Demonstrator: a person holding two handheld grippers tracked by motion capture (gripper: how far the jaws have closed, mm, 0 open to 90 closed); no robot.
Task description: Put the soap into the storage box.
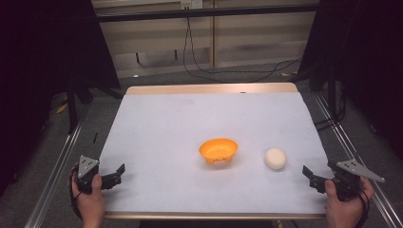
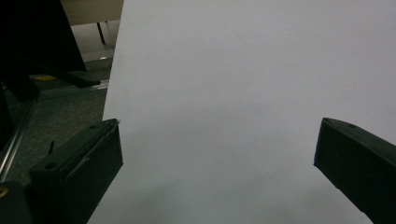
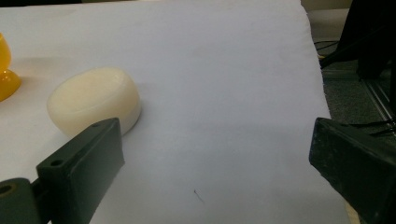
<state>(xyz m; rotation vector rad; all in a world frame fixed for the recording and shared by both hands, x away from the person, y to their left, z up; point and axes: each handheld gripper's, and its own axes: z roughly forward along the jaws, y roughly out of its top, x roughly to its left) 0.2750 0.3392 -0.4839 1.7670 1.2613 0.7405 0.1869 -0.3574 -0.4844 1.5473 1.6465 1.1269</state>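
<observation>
An orange bowl (image 1: 218,150) stands near the middle of the white-covered table (image 1: 190,118). To its right lies a cream round puck-shaped object (image 1: 275,158), which the right gripper view shows close ahead (image 3: 93,100) beside the bowl's edge (image 3: 7,70). My left gripper (image 1: 119,175) rests at the table's front left corner, jaws wide apart with bare white cover between them (image 2: 215,154). At the front right, my right gripper (image 1: 311,176) is open and empty (image 3: 215,158); the cream object lies just beyond its left jaw.
The table's wooden far edge (image 1: 209,89) shows beyond the white cover. Metal rails (image 1: 57,161) run along both sides, with dark stands and cables (image 1: 228,71) on the floor behind. A person's hands (image 1: 90,199) hold the grippers at the front edge.
</observation>
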